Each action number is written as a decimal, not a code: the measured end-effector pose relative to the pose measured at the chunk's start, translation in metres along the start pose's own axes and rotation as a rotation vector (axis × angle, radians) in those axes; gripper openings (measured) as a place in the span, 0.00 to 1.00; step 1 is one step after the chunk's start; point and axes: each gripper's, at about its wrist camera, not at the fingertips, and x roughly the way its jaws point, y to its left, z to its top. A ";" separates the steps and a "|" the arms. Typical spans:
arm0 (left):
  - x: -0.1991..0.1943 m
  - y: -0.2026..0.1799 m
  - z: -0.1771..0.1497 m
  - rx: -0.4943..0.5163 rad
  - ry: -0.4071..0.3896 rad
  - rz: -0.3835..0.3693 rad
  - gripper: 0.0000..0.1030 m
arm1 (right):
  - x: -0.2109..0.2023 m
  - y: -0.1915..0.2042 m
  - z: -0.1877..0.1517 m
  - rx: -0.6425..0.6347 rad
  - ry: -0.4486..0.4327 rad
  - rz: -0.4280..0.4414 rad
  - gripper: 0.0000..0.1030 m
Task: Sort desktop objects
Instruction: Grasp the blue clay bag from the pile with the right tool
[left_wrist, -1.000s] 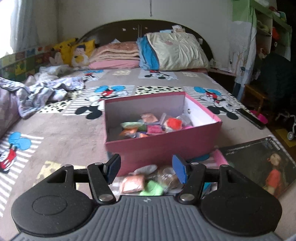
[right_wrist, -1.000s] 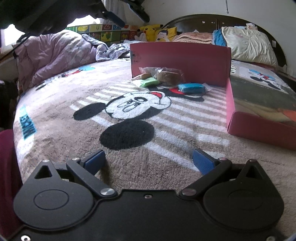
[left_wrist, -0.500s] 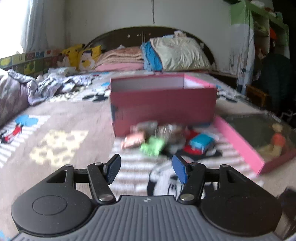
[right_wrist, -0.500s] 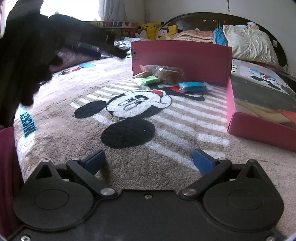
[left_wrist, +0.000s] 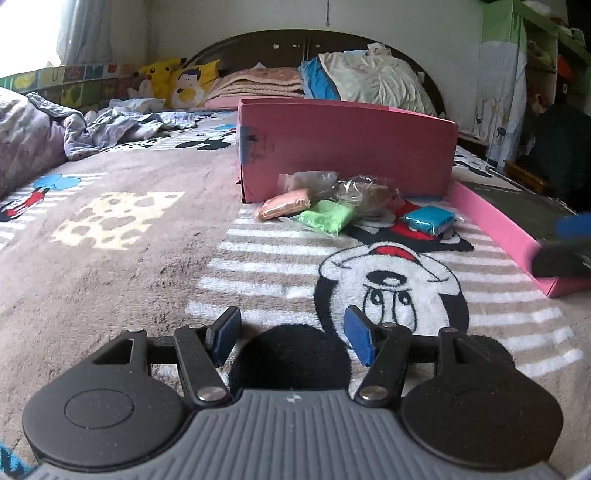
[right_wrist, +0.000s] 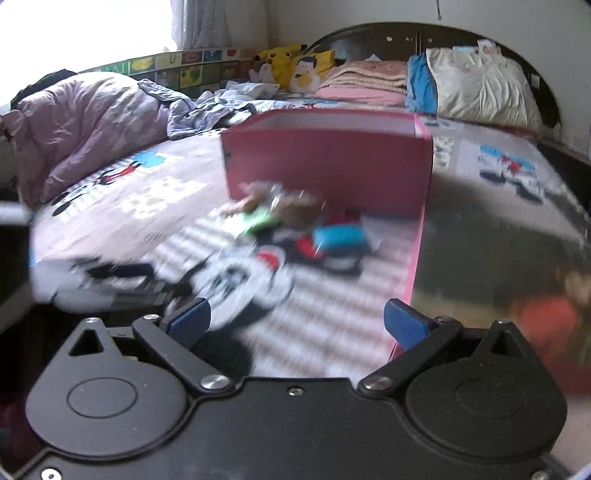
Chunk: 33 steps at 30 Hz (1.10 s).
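Note:
A pink box (left_wrist: 347, 147) (right_wrist: 328, 162) stands on the cartoon-print bed cover. Before its near wall lie bagged clay packets: orange (left_wrist: 284, 207), green (left_wrist: 327, 216) (right_wrist: 255, 218), brown (left_wrist: 369, 194) and blue (left_wrist: 428, 219) (right_wrist: 340, 238). My left gripper (left_wrist: 291, 339) hovers low over the cover, well short of the packets, open with nothing between its fingers. My right gripper (right_wrist: 295, 319) is open and empty too; its view is blurred. It shows as a dark blur with a blue tip (left_wrist: 561, 247) at the right edge of the left wrist view.
The pink box lid (left_wrist: 495, 225) (right_wrist: 417, 258) lies right of the packets with a picture on it. Pillows (left_wrist: 373, 83), folded blankets and plush toys (left_wrist: 173, 77) sit at the headboard. A purple quilt (right_wrist: 88, 122) and crumpled clothes lie at the left.
My left gripper has dropped from above the box to low over the cover; the box's inside is hidden now. My right gripper has risen and moved towards the packets, blurring its view.

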 end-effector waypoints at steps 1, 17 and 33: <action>0.000 0.001 0.000 -0.005 -0.001 -0.004 0.59 | 0.009 -0.002 0.007 -0.018 0.013 -0.009 0.99; -0.005 -0.007 -0.002 0.034 -0.049 -0.048 0.60 | 0.107 -0.027 0.067 -0.193 0.209 -0.008 0.99; 0.000 0.001 -0.001 -0.020 -0.020 -0.072 0.60 | 0.129 -0.038 0.069 -0.164 0.310 0.084 0.57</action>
